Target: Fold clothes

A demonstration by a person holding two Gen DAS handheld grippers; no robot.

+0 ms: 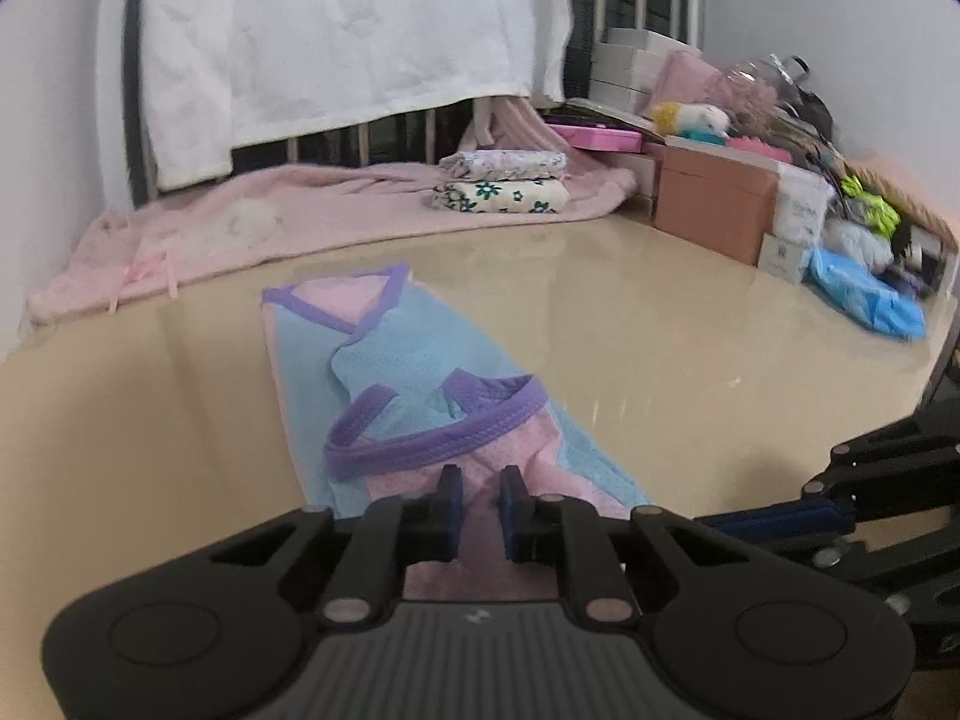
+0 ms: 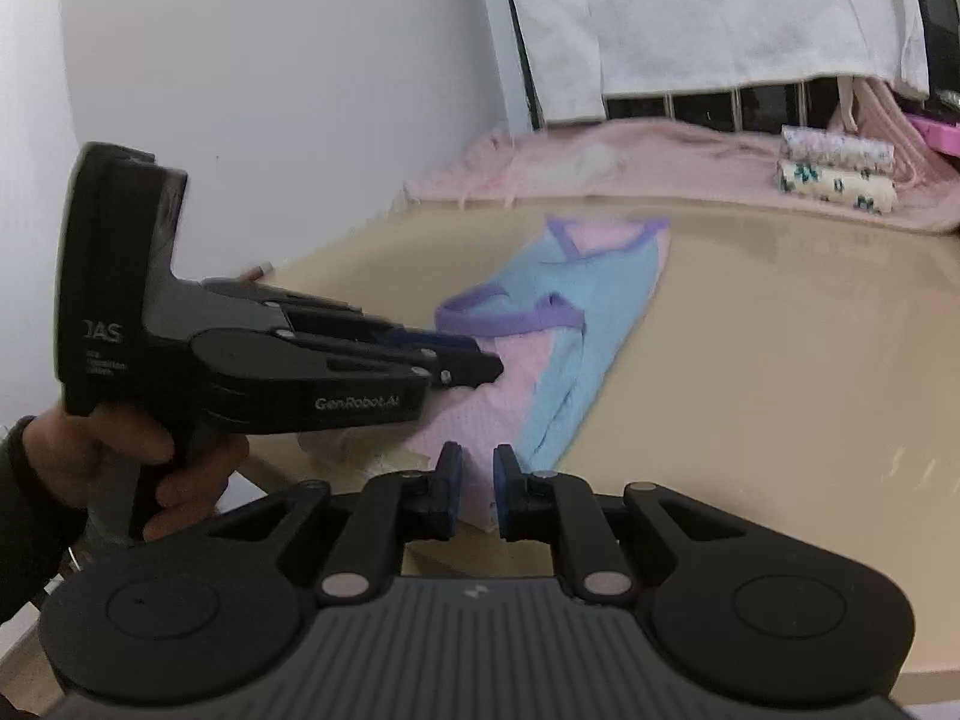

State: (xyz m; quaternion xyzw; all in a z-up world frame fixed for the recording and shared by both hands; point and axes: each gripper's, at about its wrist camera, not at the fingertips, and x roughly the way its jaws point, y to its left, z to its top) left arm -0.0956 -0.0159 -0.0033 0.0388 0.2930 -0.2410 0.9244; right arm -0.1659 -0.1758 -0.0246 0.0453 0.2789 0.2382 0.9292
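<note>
A pink and light-blue mesh top with purple trim (image 1: 414,378) lies folded lengthwise on the beige table (image 1: 660,360). It also shows in the right wrist view (image 2: 570,312). My left gripper (image 1: 480,501) hovers over the garment's near pink end, jaws a narrow gap apart with nothing between them. In the right wrist view the left gripper (image 2: 480,367) comes in from the left above the pink part. My right gripper (image 2: 477,480) is at the garment's near edge, jaws slightly apart and empty. It shows at the right edge of the left wrist view (image 1: 780,519).
A pink blanket (image 1: 300,210) lies along the table's far edge with two folded floral cloths (image 1: 504,180) on it. Boxes (image 1: 714,204), a blue bag (image 1: 864,300) and clutter crowd the far right. A white sheet (image 1: 336,30) hangs behind.
</note>
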